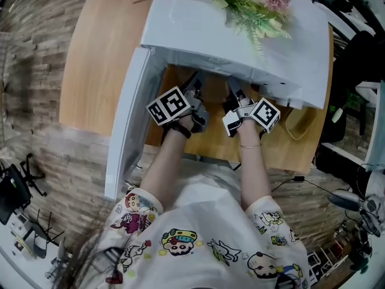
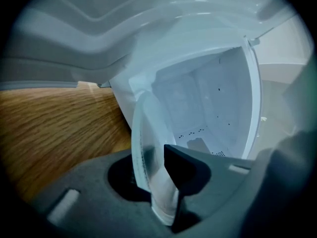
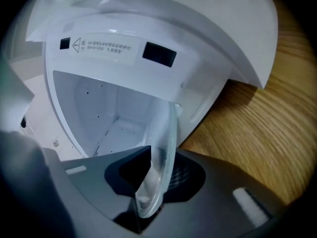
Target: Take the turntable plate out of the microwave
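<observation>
The clear glass turntable plate shows edge-on in the left gripper view, just outside the white microwave. My left gripper is shut on the plate's rim, with the dark pads on both sides of the glass. In the right gripper view the plate is likewise seen edge-on, and my right gripper is shut on its rim. From the head view both grippers, left and right, reach toward the microwave's open front; the glass itself is hard to make out there.
The microwave's door stands open at the left. Its cavity looks bare and white. Artificial flowers lie on top of the microwave. The wooden table stretches left, and a cable runs at the right.
</observation>
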